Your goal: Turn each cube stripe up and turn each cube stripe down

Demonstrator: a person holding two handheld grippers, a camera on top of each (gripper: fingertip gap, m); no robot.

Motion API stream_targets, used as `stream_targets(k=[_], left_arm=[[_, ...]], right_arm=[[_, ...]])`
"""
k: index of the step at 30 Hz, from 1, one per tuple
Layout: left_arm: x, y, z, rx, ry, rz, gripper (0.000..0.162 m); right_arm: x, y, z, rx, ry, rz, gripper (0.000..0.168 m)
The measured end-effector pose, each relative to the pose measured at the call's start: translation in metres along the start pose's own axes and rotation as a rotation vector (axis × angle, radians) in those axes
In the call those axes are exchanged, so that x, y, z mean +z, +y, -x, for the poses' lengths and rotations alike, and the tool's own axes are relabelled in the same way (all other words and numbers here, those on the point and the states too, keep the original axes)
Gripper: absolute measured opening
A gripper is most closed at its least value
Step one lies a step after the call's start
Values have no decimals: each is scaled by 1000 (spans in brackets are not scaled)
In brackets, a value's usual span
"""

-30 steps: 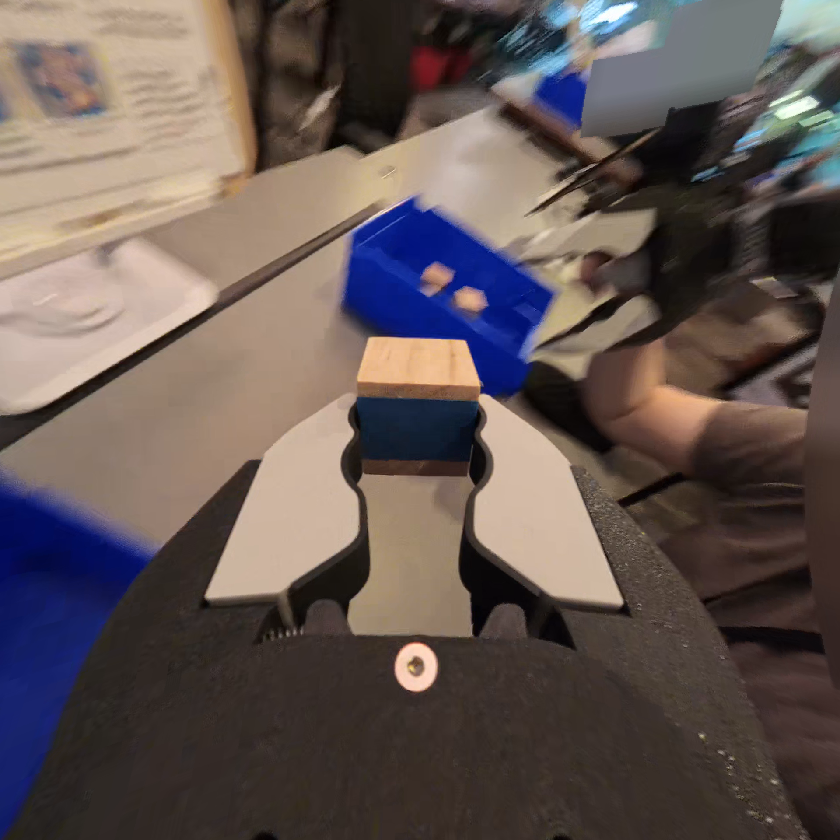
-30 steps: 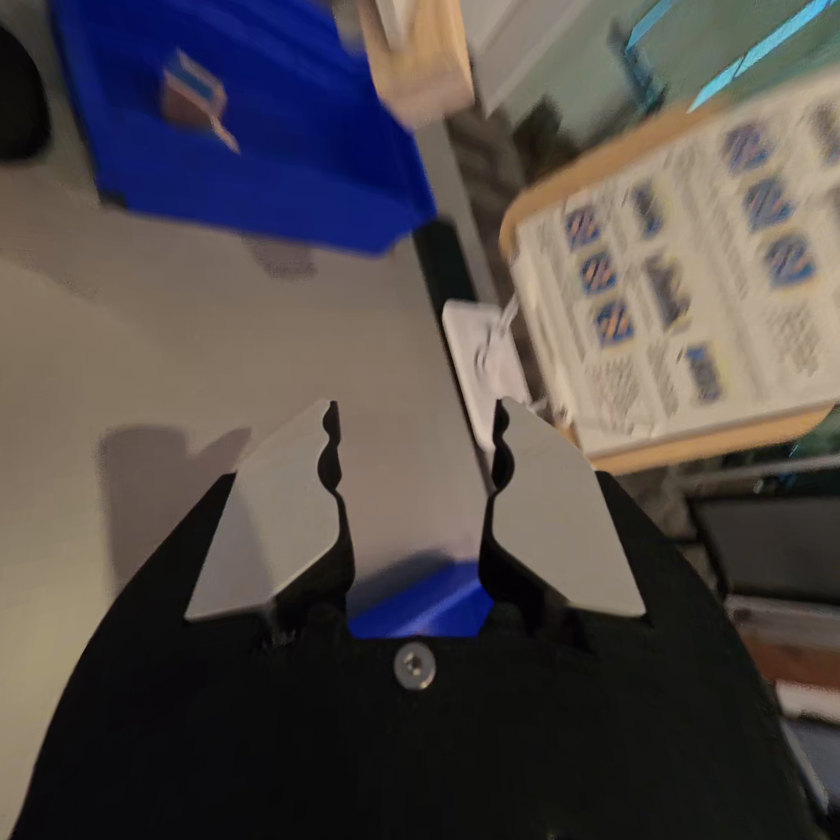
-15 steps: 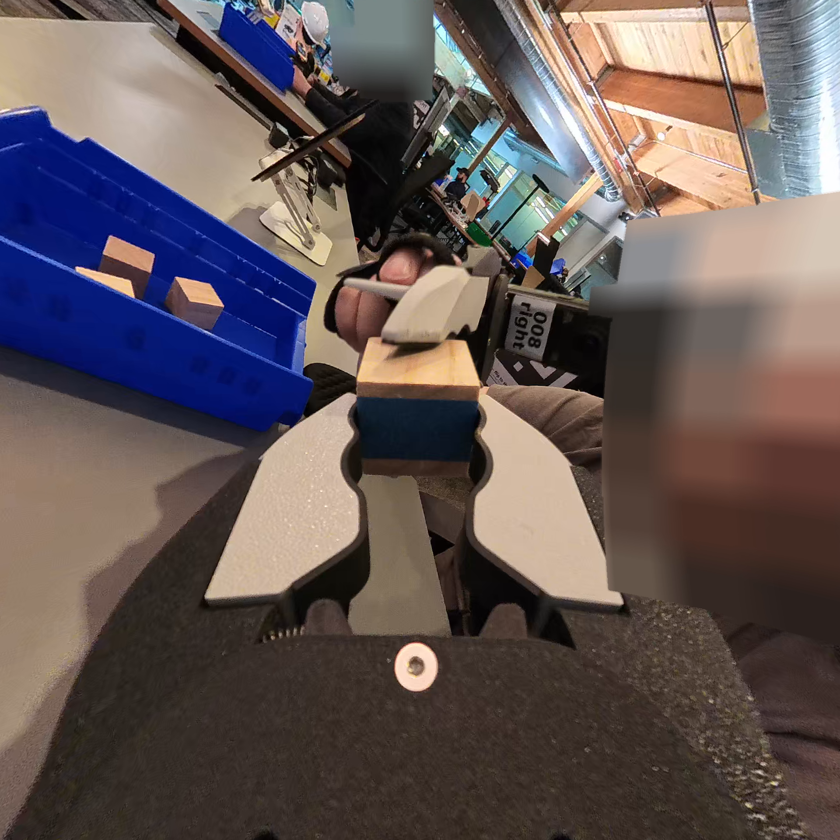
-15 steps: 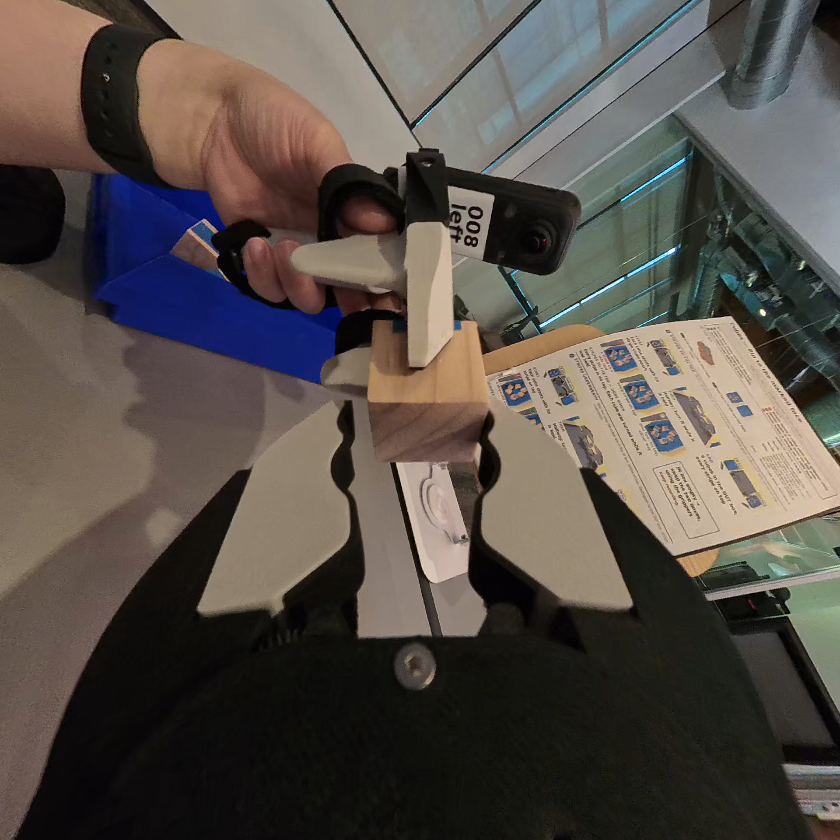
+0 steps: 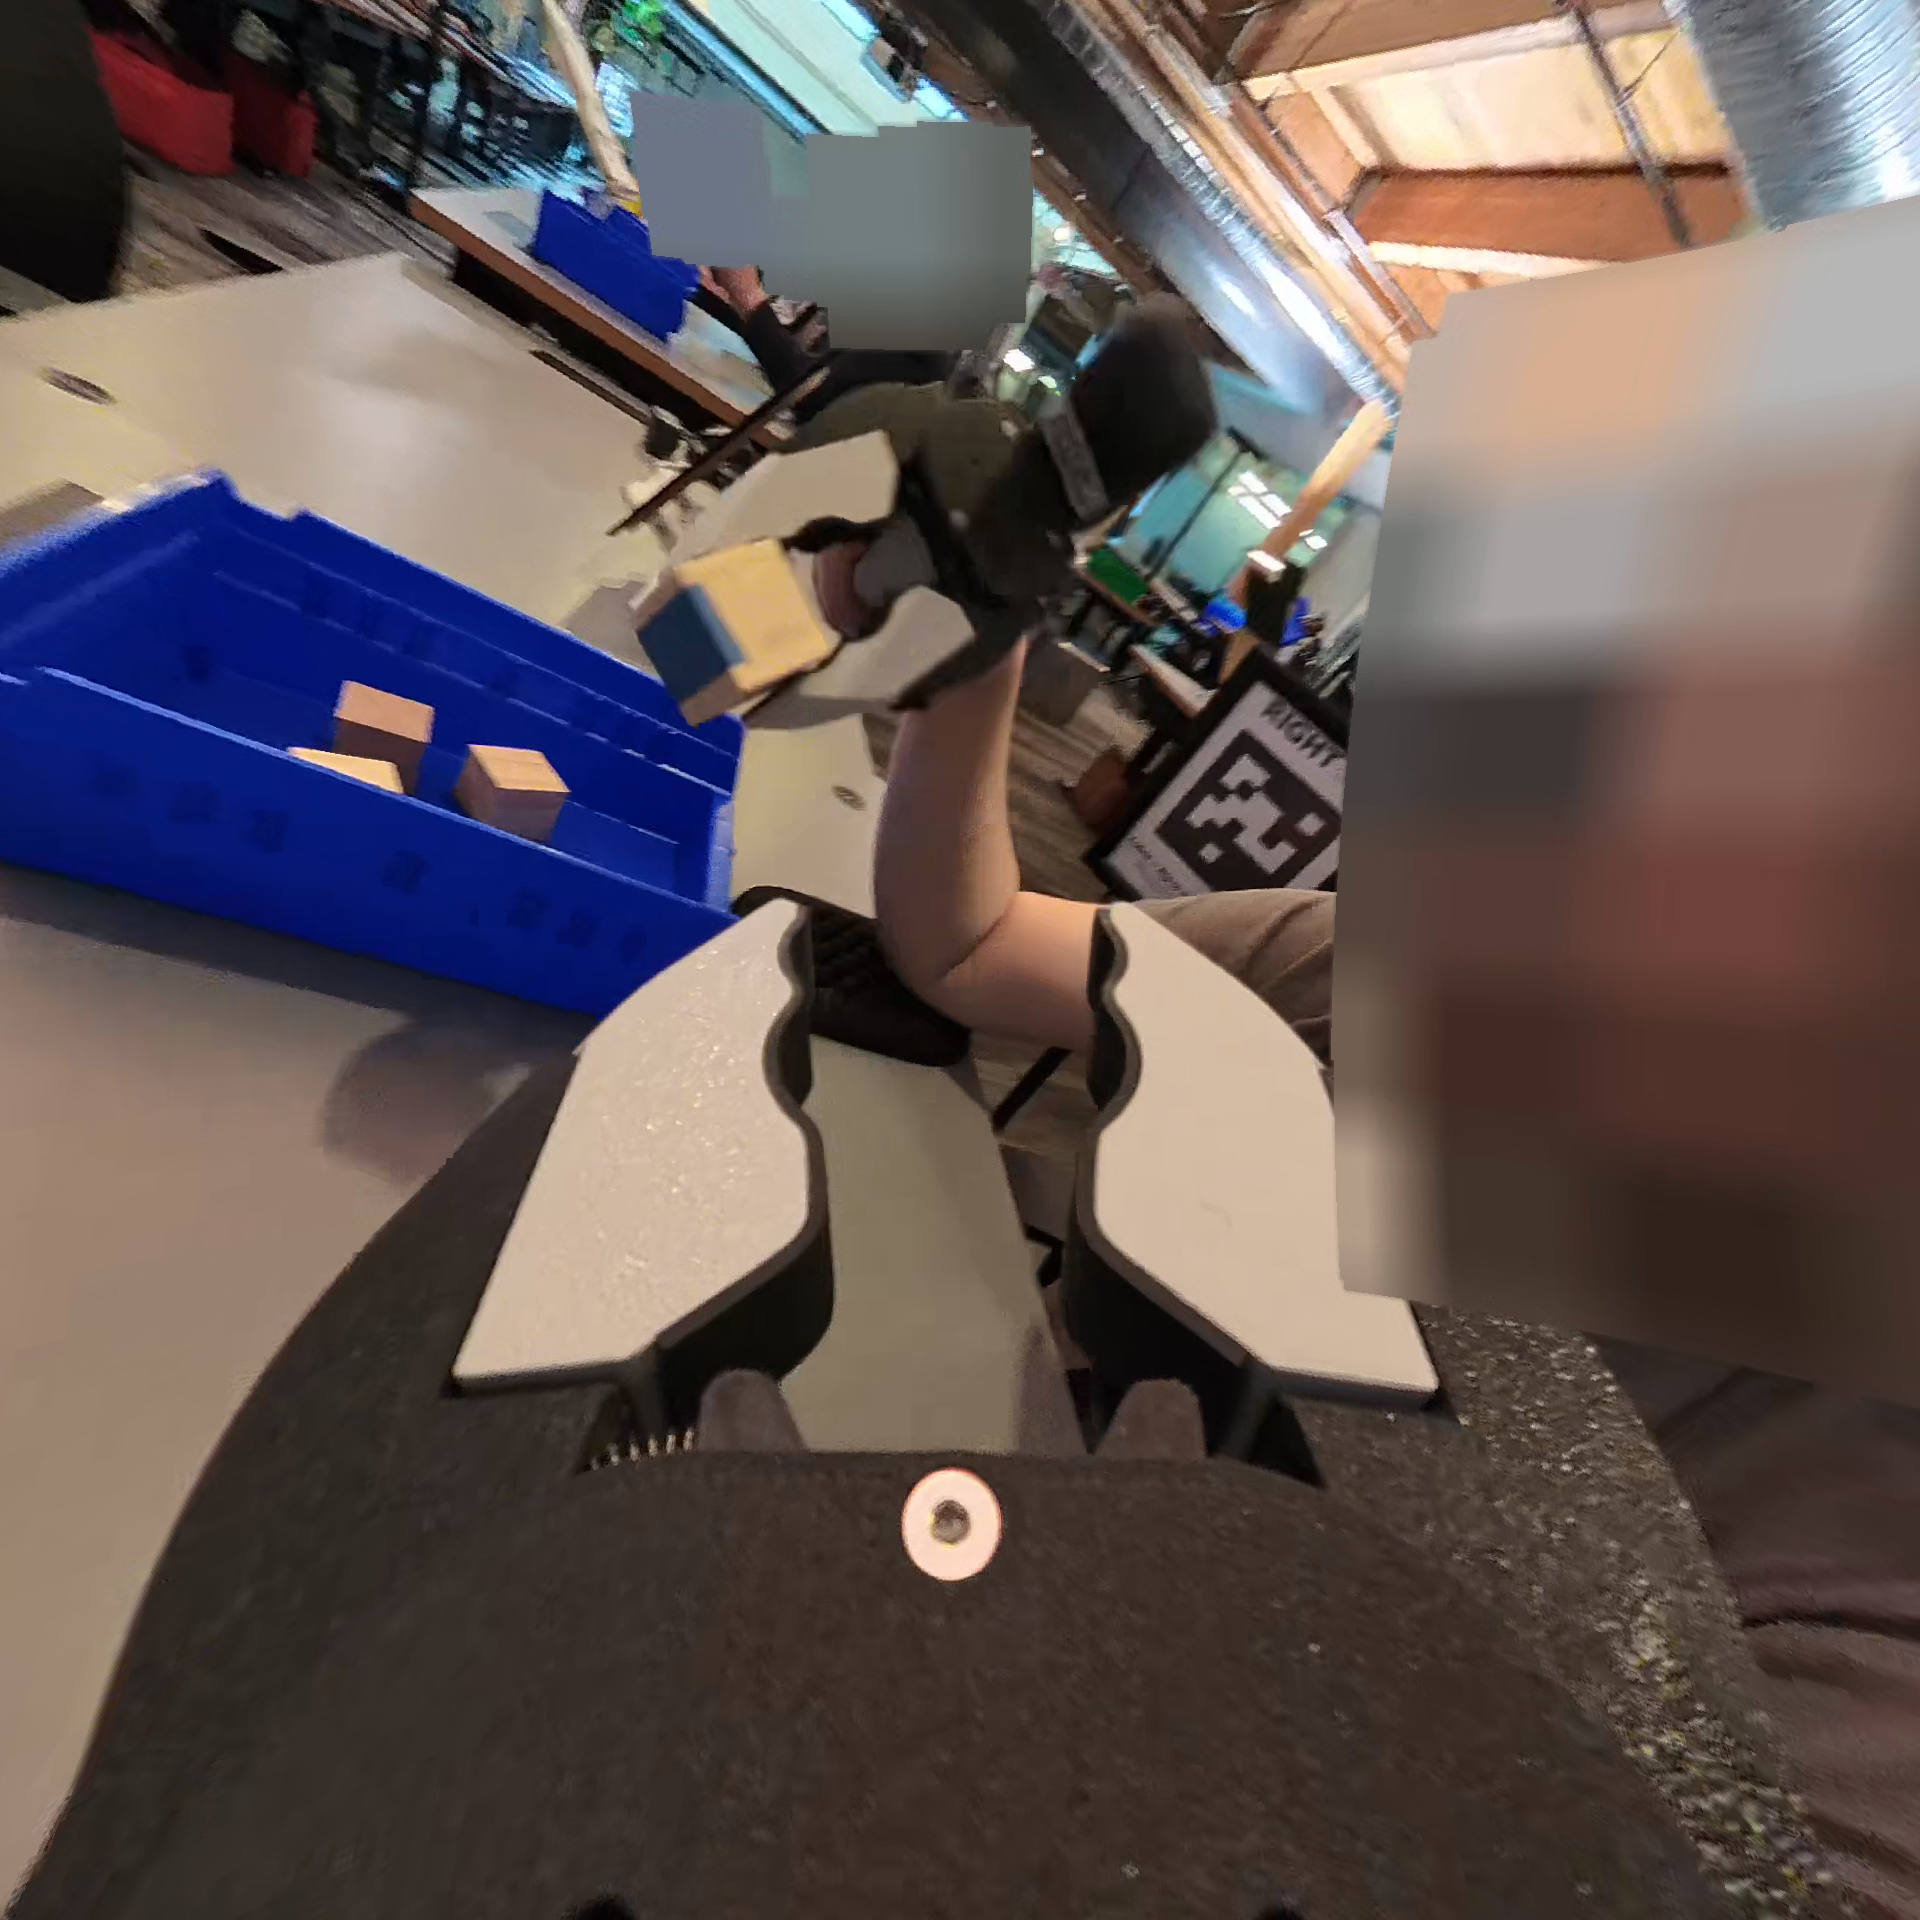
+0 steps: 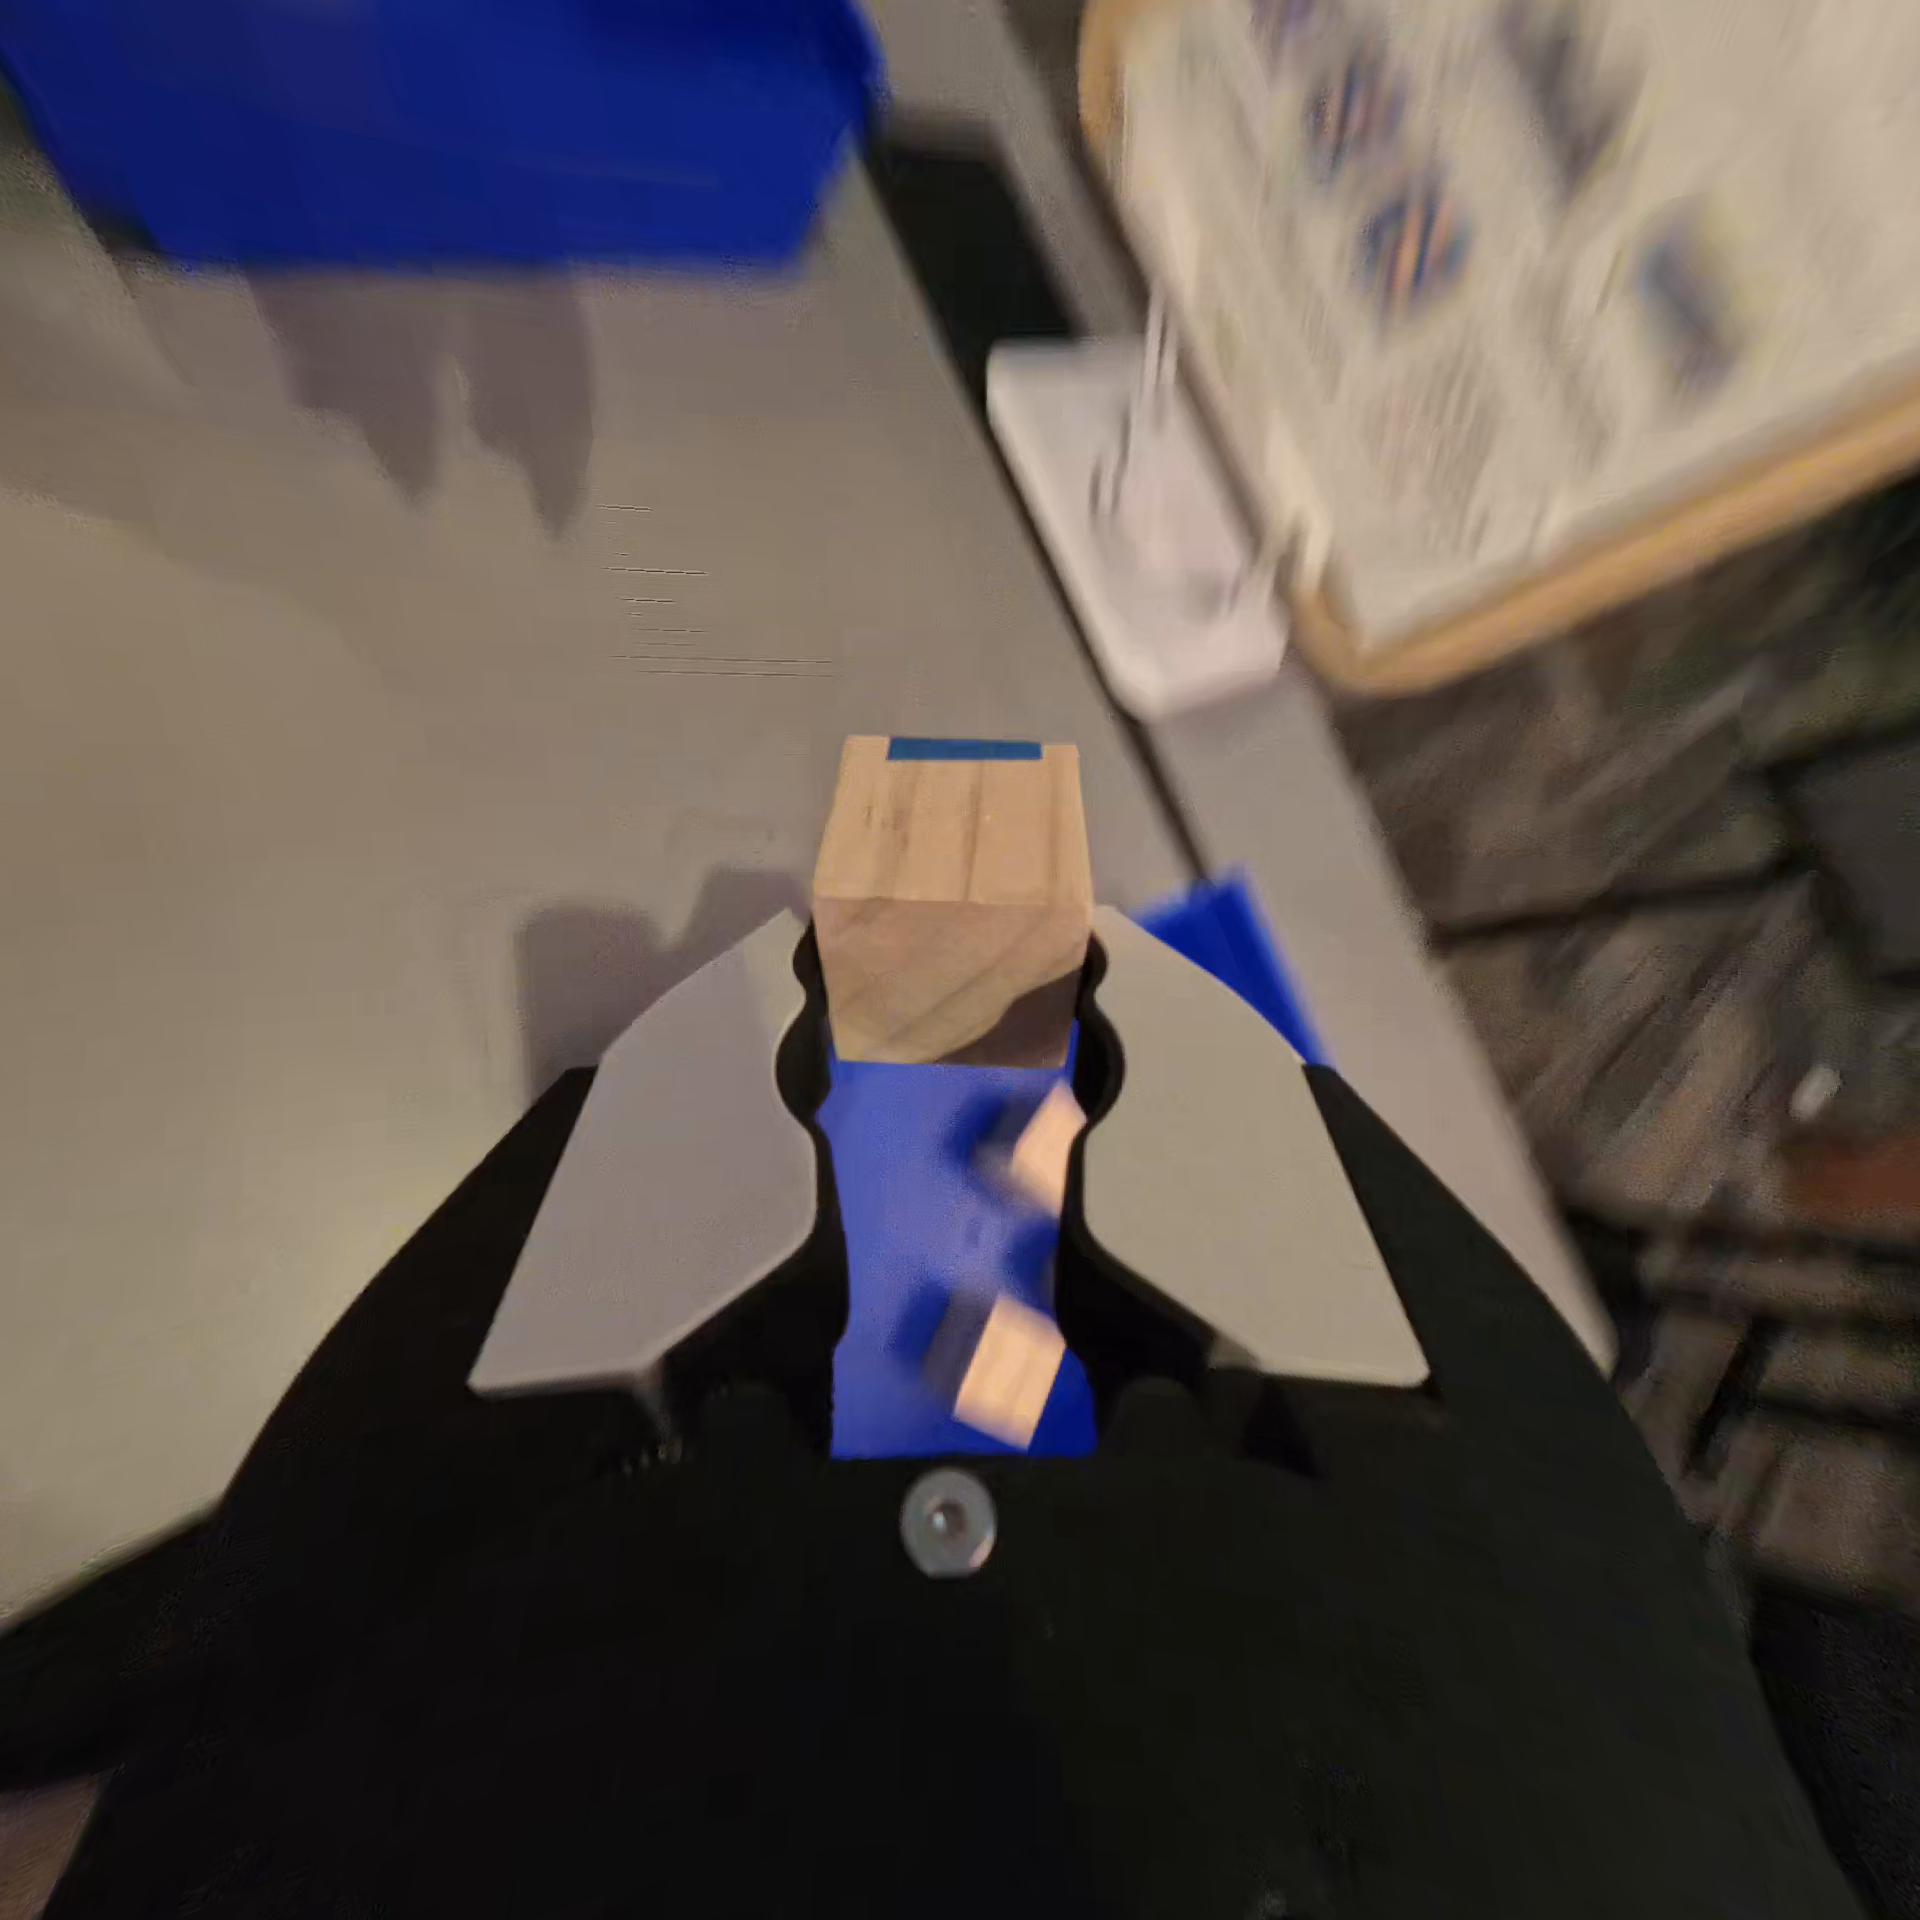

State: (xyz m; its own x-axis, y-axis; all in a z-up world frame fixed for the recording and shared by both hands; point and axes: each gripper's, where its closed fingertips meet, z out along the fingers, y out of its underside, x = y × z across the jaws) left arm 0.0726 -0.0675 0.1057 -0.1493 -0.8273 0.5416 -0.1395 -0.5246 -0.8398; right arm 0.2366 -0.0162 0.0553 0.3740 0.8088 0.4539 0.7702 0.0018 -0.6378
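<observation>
Two grippers show: the left gripper (image 5: pixel 945 971) has its jaws apart with nothing between them, while the right gripper (image 6: pixel 948 971) is clamped on one wooden cube (image 6: pixel 951 899), its blue stripe on the far face. Ahead and left of the left gripper, a blue bin (image 5: pixel 312 883) holds three cubes (image 5: pixel 511 792). A printed marker board (image 5: pixel 1236 821) stands beyond, partly cut off. The right wrist view is blurred.

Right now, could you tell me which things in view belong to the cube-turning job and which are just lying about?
Part of the job:
- striped cube, clamped in the right gripper
- left gripper, open and empty
- blue bin with three cubes

Just lying about:
- instruction sheet, blurred
- white tray
- marker board
</observation>
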Motion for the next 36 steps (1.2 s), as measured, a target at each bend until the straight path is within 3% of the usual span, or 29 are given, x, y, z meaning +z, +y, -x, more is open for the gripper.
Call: stream_targets(k=[1, 4, 7, 12, 14, 20, 24, 26, 30, 36], left_arm=[[-7, -1, 0, 33, -51, 6, 50], [-31, -8, 5, 154, -249, 7, 48], [-52, -17, 5, 260, -394, -21, 47], [-70, -18, 4, 339, -509, -5, 48], [-84, -12, 20, 344, -633, 51, 51], [-160, 20, 69, 251, -1055, 284, 48], [-208, 43, 83, 140, -1253, 390, 42], [-218, 56, 88, 78, -1270, 431, 43], [-213, 89, 90, -42, -1136, 527, 44], [-212, 142, 82, -182, -1006, 718, 47]], right_arm=[[2, 33, -5, 76, -39, 120, 45], [19, 114, 0, 216, -191, 433, 46], [52, 156, 5, 285, -289, 612, 46], [82, 193, 15, 317, -353, 812, 46], [86, 198, 15, 329, -350, 830, 46], [90, 219, 16, 345, -362, 906, 46], [92, 221, 17, 370, -369, 907, 46], [93, 221, 16, 381, -358, 907, 47], [90, 215, 9, 375, -314, 884, 63], [77, 195, -7, 365, -231, 778, 67]])
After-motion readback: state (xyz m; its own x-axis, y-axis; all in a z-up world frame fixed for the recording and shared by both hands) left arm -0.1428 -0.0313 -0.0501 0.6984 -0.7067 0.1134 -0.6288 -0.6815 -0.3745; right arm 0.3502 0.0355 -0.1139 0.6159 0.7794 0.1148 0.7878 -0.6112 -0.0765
